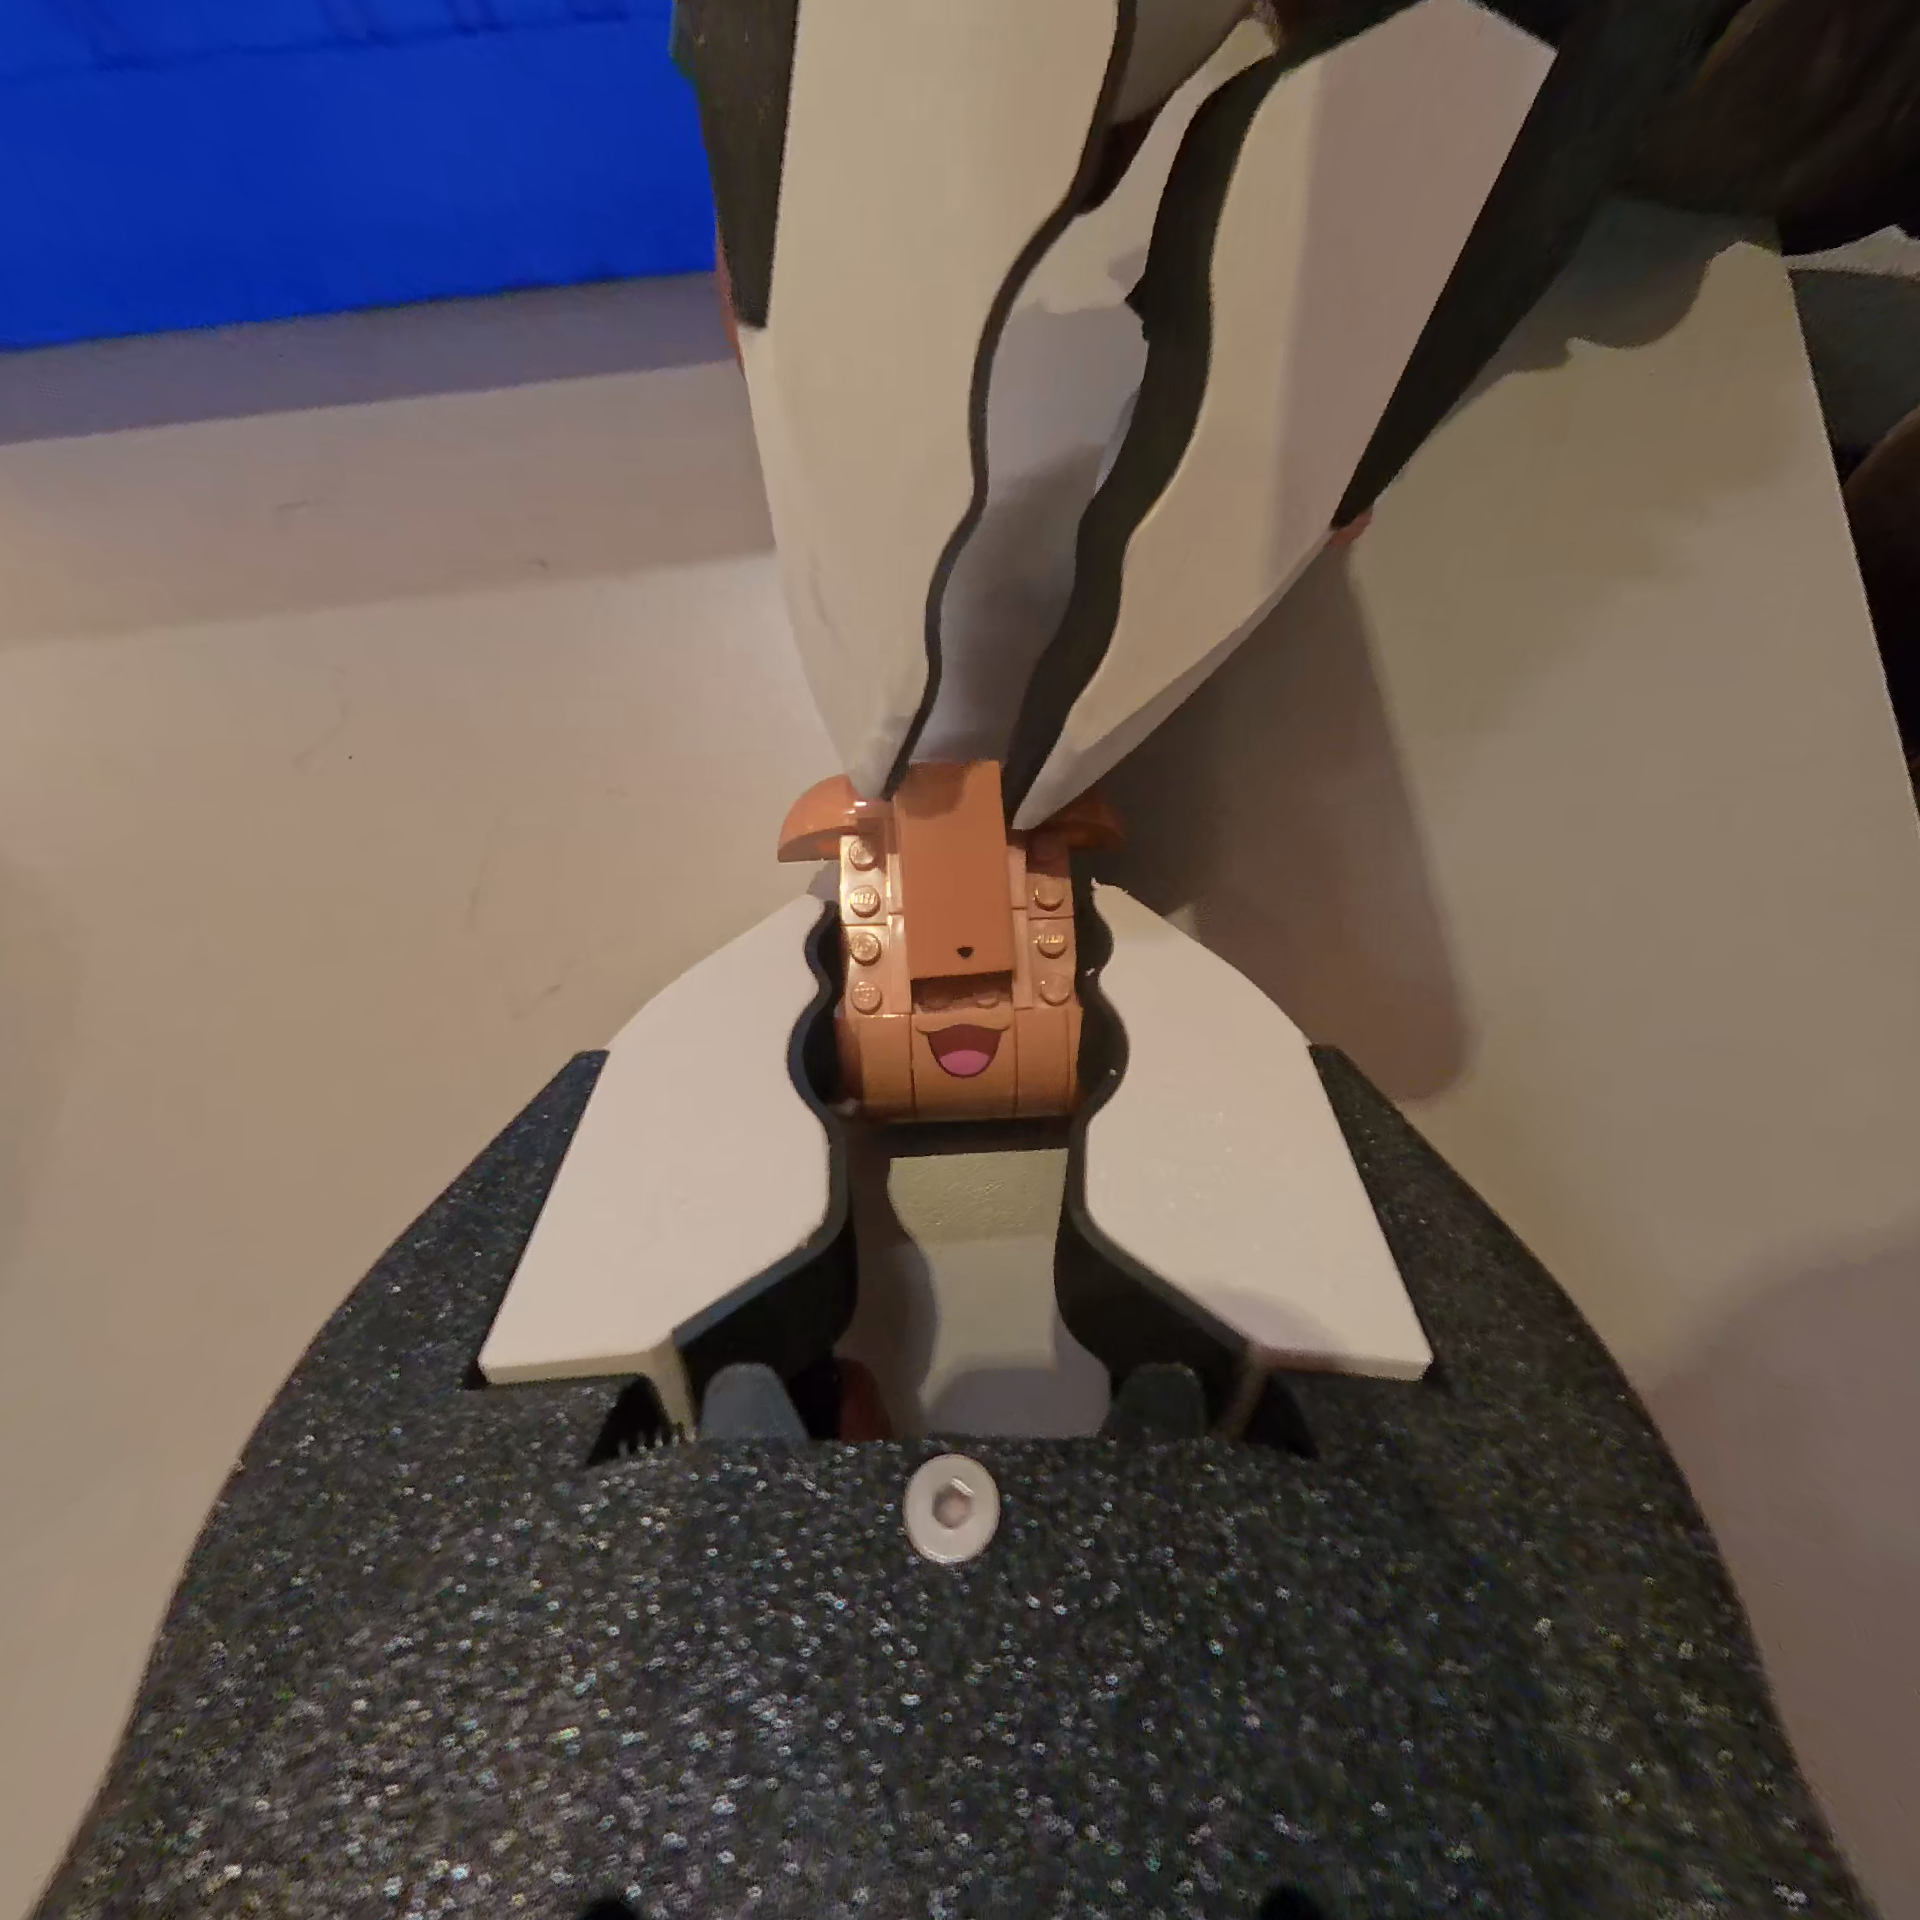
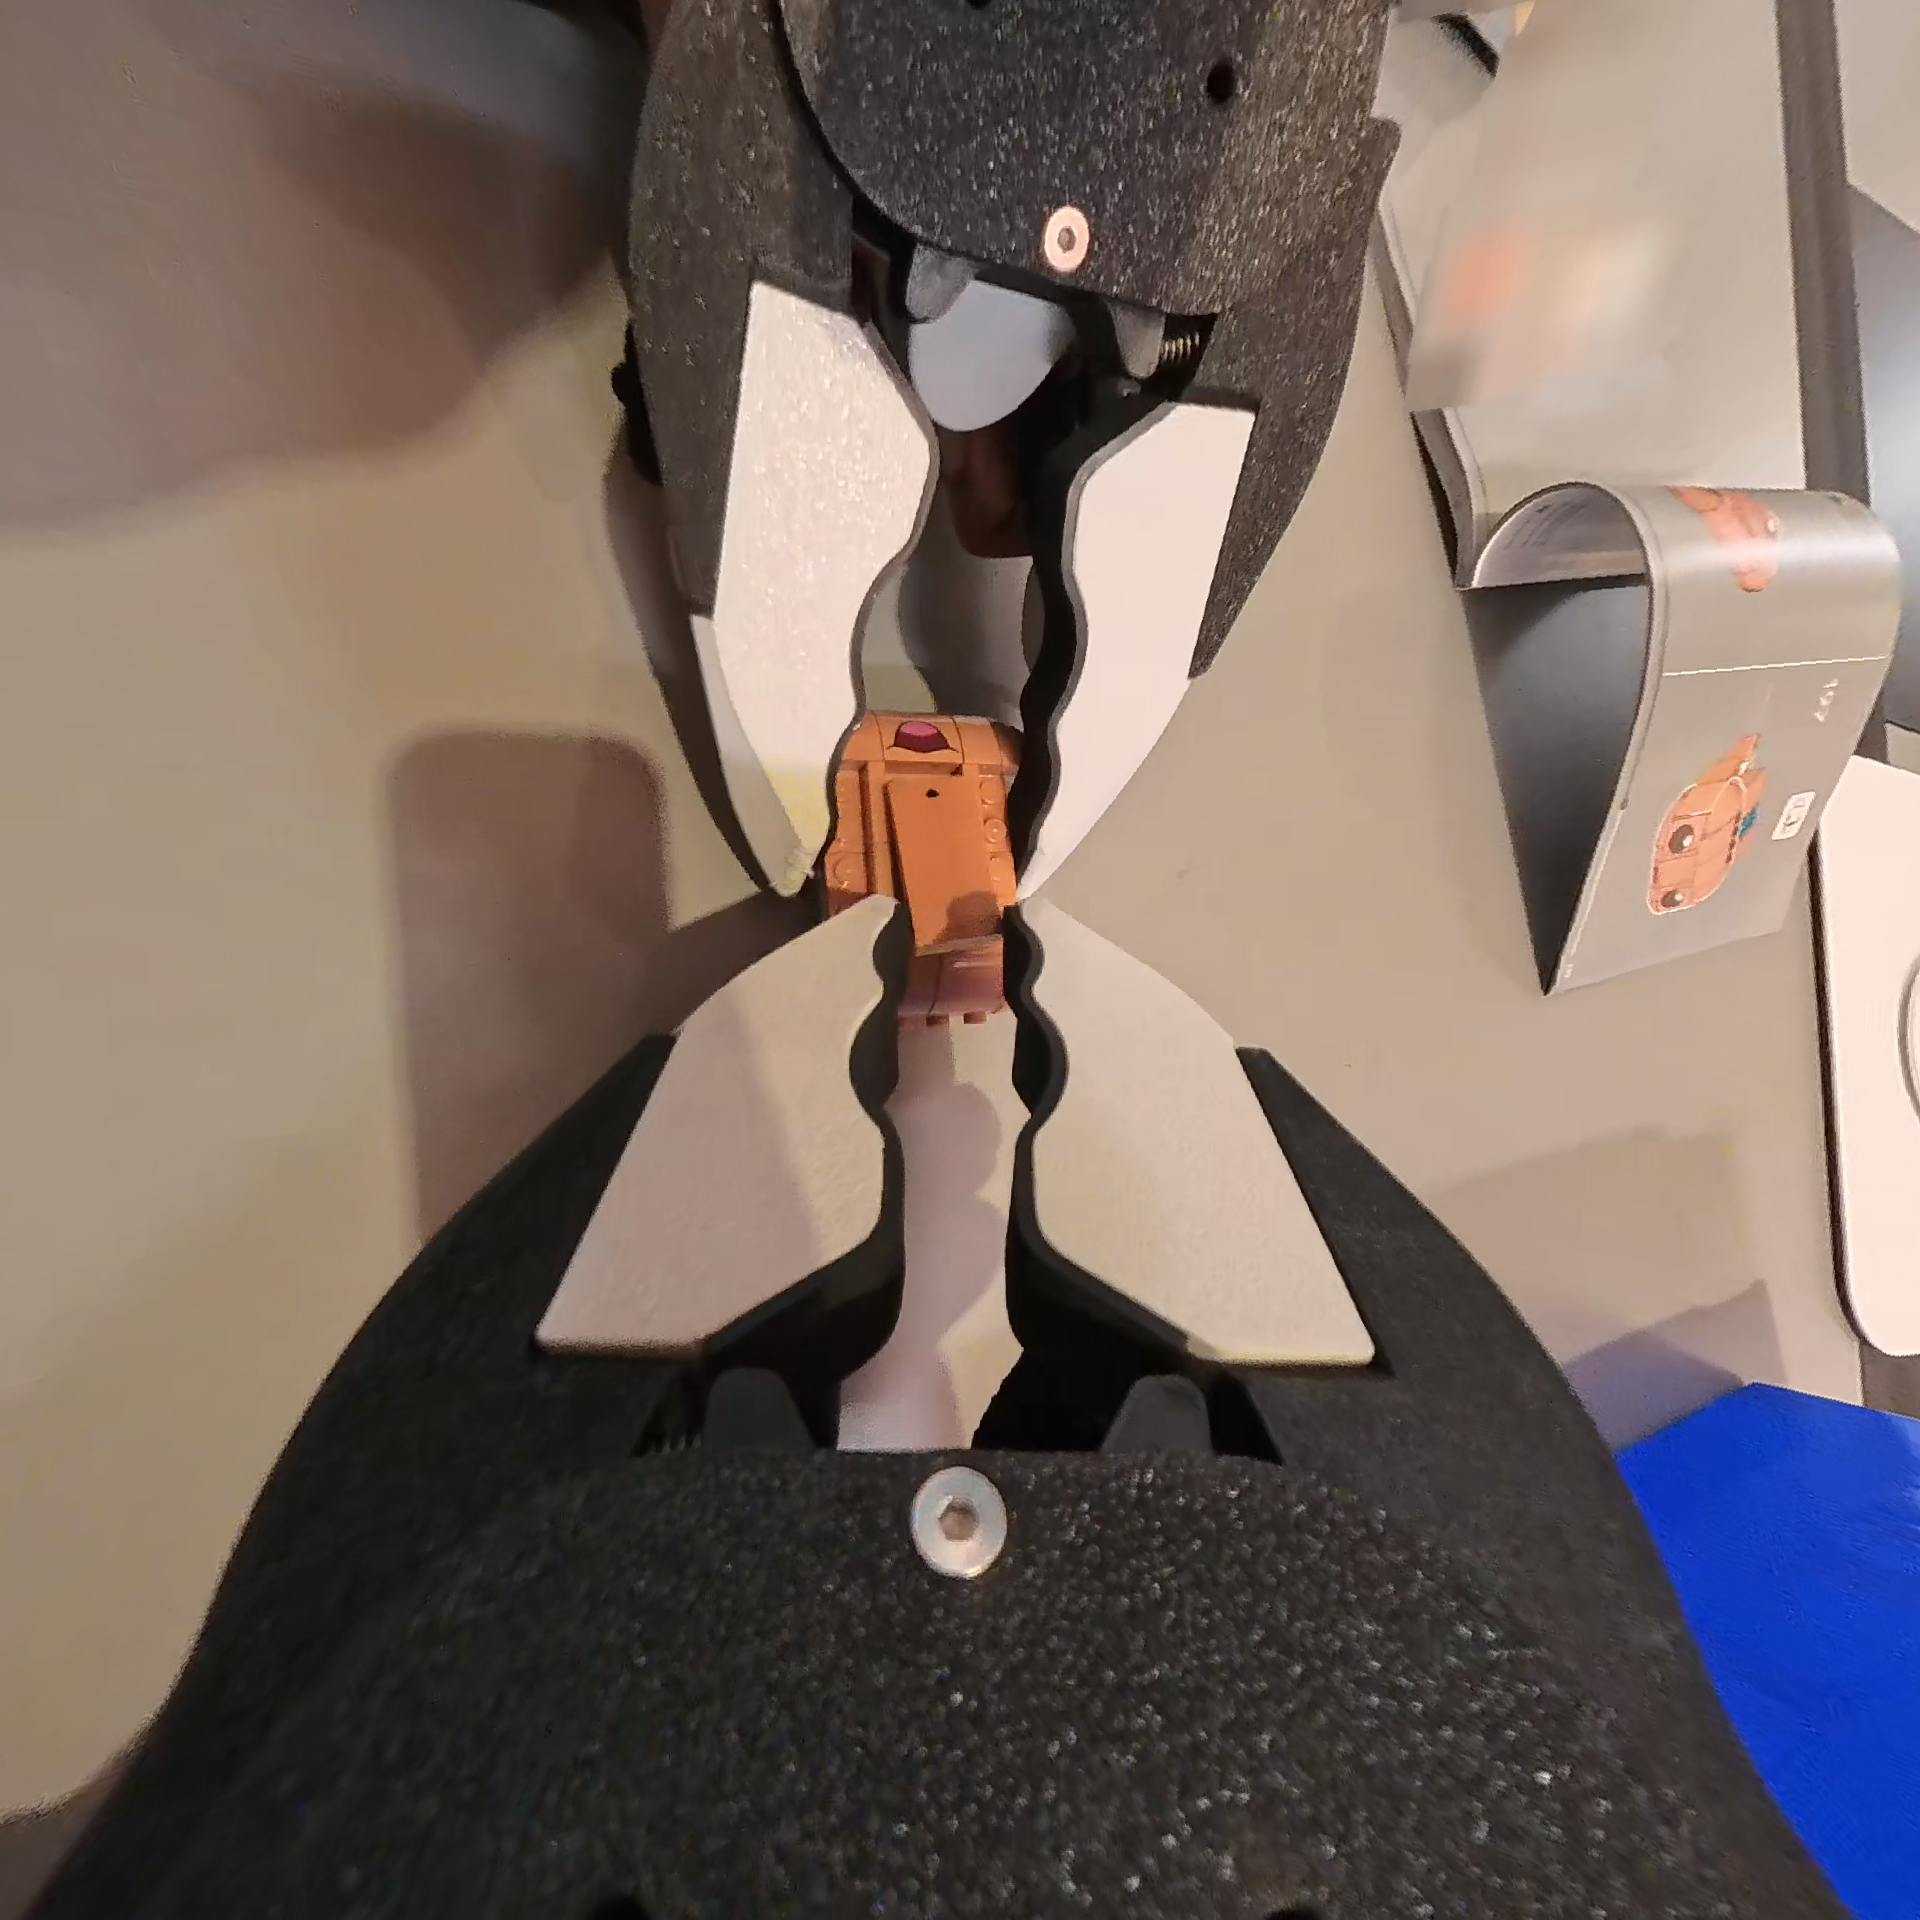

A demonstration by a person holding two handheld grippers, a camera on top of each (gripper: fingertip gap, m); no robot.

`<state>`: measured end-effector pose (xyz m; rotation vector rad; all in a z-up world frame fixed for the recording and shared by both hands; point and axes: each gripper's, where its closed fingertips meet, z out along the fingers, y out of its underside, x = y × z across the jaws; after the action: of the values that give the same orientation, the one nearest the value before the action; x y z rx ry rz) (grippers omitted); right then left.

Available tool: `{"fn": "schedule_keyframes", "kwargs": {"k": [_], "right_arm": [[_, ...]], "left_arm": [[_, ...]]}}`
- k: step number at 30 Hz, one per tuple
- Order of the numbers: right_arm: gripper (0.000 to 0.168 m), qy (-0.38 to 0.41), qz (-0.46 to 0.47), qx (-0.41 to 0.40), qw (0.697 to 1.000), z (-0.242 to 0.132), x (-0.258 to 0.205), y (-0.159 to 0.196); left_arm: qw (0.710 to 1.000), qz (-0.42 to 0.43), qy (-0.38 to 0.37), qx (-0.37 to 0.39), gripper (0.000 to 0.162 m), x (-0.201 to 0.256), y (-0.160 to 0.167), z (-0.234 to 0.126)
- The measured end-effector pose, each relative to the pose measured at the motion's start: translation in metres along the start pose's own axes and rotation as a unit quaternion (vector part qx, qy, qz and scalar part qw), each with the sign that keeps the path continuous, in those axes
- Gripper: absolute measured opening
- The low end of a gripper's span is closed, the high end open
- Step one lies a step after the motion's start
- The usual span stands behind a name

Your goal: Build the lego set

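The table (image 2: 260, 727) was pale beige and took up most of both views. Landmark: the lego model (image 1: 961, 971), held above the table where the two grippers met. A blue sheet (image 1: 343, 156) lay well beyond the model in the left wrist view; in the right wrist view it sat at the near right corner. A grey curled booklet (image 2: 1662, 748) with pictures of the model lay on the table well to the right of the model, a white flat thing (image 2: 1870, 1039) just past it at the picture edge.

The left gripper (image 1: 961, 997) was narrowed onto the model, jaws pressing its two sides, the printed smiling mouth facing the camera. The right gripper (image 2: 951, 930) came from the opposite side, its jaws pinched narrow on the smooth tan strip (image 1: 951, 842) at the model's top middle. The two grippers' tips nearly touched around the model. A small brown curved ear (image 1: 821, 826) stuck out at the model's top left, beside the right gripper's tip.
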<state>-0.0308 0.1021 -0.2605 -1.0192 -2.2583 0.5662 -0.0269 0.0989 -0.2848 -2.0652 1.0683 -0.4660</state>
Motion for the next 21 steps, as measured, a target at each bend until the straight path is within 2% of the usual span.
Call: {"fn": "schedule_keyframes", "kwargs": {"k": [7, 15, 21], "right_arm": [[0.016, -0.018, -0.001, -0.023, 1.0, 0.0012, -0.0063, 0.002], [0.024, -0.02, 0.009, 0.019, 1.0, -0.0015, -0.0028, -0.0035], [0.026, -0.058, 0.018, 0.063, 0.996, -0.0024, -0.0084, -0.0044]], "left_arm": [[1.0, 0.003, 0.004, -0.007, 0.043, 0.0029, 0.0015, 0.0028], [1.0, -0.004, 0.006, -0.001, 0.043, 0.001, 0.001, 0.0003], [1.0, 0.008, 0.021, 0.005, 0.043, 0.0069, -0.0012, -0.0002]]}}
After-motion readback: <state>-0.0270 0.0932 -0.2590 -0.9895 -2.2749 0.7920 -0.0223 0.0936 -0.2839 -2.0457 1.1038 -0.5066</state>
